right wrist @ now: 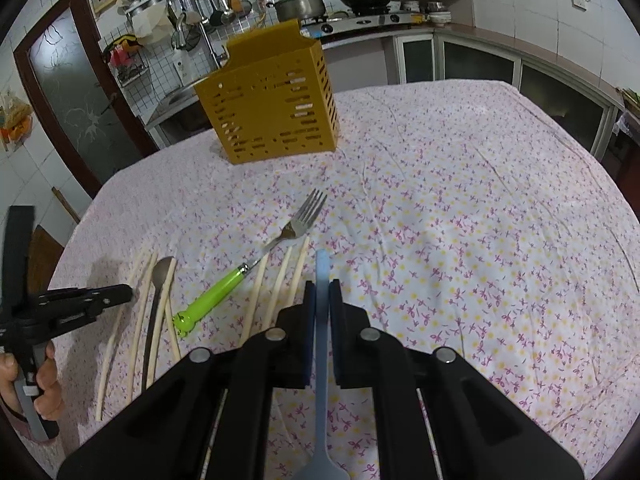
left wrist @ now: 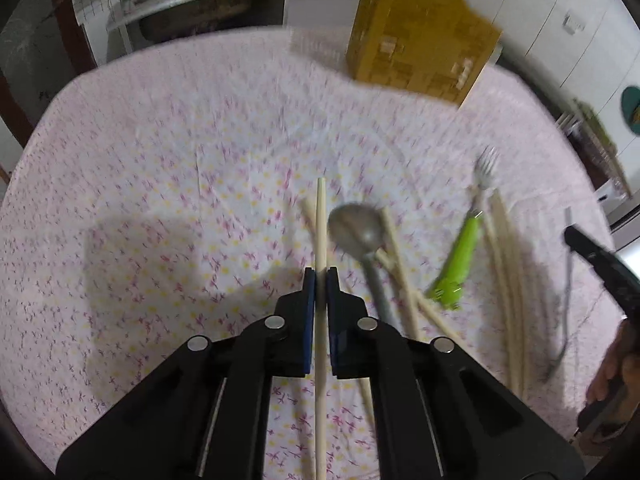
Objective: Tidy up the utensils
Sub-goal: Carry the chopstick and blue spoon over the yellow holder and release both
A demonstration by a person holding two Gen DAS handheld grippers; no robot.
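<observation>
My left gripper [left wrist: 320, 276] is shut on a pale chopstick [left wrist: 320, 216] and holds it above the tablecloth; it also shows at the left of the right wrist view [right wrist: 120, 294]. My right gripper [right wrist: 322, 286] is shut on a blue-handled utensil [right wrist: 322, 276] whose head hangs below the jaws. The yellow slotted utensil holder [right wrist: 272, 104] stands at the far side of the table [left wrist: 416, 44]. On the cloth lie a grey spoon [left wrist: 354, 228], a green-handled fork [right wrist: 248, 268] and several chopsticks [right wrist: 276, 288].
The table [right wrist: 460, 200] wears a pink flowered cloth. A kitchen counter with a stove, pots and hanging tools [right wrist: 304, 4] runs behind it. A dark door [right wrist: 76, 92] stands at the left.
</observation>
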